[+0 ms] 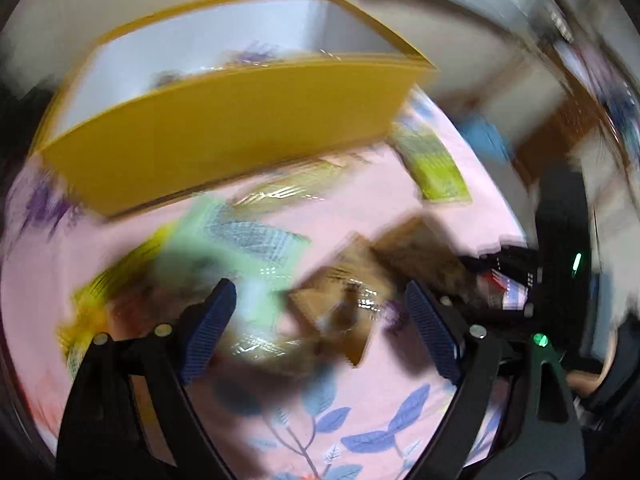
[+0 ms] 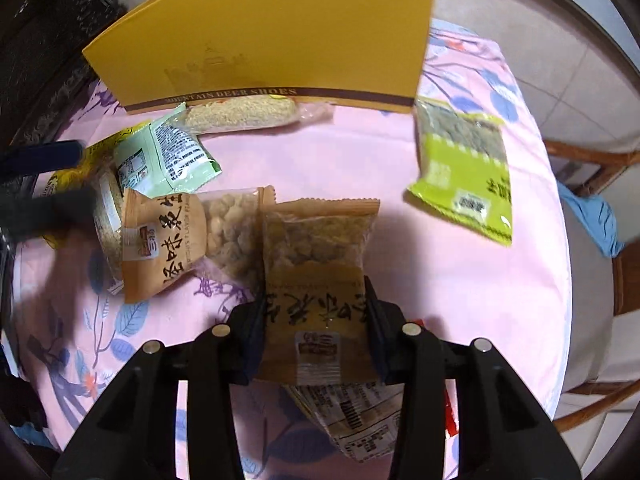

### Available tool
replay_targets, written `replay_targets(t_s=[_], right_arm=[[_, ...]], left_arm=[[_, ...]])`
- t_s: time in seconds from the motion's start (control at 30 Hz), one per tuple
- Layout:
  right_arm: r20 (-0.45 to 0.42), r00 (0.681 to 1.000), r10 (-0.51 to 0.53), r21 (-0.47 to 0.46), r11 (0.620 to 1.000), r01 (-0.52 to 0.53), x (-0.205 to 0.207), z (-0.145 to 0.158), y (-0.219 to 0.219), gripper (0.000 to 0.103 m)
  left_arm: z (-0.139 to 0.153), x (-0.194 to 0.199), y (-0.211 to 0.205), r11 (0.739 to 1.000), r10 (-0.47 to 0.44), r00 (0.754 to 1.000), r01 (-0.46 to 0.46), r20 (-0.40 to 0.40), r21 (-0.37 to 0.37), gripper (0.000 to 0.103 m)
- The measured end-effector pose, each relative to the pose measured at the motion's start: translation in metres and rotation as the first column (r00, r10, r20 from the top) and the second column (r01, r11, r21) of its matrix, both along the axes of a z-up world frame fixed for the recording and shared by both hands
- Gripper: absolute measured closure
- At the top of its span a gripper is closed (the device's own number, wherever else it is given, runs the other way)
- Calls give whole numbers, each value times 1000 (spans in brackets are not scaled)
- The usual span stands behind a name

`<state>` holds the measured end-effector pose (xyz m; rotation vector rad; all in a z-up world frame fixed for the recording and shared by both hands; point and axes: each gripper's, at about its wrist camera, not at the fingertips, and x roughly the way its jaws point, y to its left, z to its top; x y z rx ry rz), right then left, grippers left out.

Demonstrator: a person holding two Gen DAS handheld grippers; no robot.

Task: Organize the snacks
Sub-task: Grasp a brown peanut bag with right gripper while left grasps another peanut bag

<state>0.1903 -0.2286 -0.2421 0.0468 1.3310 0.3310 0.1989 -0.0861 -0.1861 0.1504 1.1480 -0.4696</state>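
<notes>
My right gripper (image 2: 316,316) is shut on an orange-brown peanut packet (image 2: 320,264) and holds it over the pink cloth. A second orange peanut packet (image 2: 176,236), a pale green packet (image 2: 168,156), a long sesame bar (image 2: 244,114) and a lime green packet (image 2: 464,172) lie in front of the yellow box (image 2: 272,36). The left wrist view is blurred by motion. There my left gripper (image 1: 320,312) is open and empty above brown packets (image 1: 348,288) and the green packet (image 1: 240,236), near the yellow box (image 1: 224,136).
The round table has a pink flowered cloth (image 2: 340,152). Another printed packet (image 2: 360,412) lies under my right gripper. A wooden chair (image 2: 600,168) with blue fabric stands at the right. The left gripper shows at the left edge of the right view (image 2: 40,160).
</notes>
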Motion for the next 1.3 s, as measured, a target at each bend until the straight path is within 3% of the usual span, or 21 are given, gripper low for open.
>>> replay_targets(t_s=[0.03,0.1,0.3,0.47,0.57,0.77,0.83,1.07,1.3], right_arm=[[-2,1000,-3,-1,1000,3,-1,0,0,60],[-3,1000,1,-1,1000,-1,-3,1,0,60],[-1,1000,10,-13,1000,-10,-4,2,-7,61],[-3,1000,14,-20,1000,-14,-10,1,-15,60],[-3,1000,18,-25,1000,-18,-10,0,-17,60],[8,1000,20,-44,999,-20,-11,1,-12,60],[12,1000,15,-45,999,-14,-11,1,-12,60],[36,999,-15,-18,1000,16,-13,11,-14,61],[78,997,16,4,1000,-17,-13,35,0,61]], left_arm=[[-9,-1,-16,994,-98,995,99,-15,42,15],[-20,-2,-29,979,-190,981,193,-46,70,14],[-46,15,-23,982,-170,980,177,-99,68,13],[-57,7,-18,981,-175,984,178,-44,79,25],[-57,12,-11,991,-128,991,129,-41,43,44],[-61,4,-10,995,-90,996,90,-12,40,48],[-59,1,-8,999,-38,999,38,-9,15,69],[-52,-25,15,995,100,995,-101,-17,-28,71],[-25,-44,48,960,242,970,-242,-21,-143,71]])
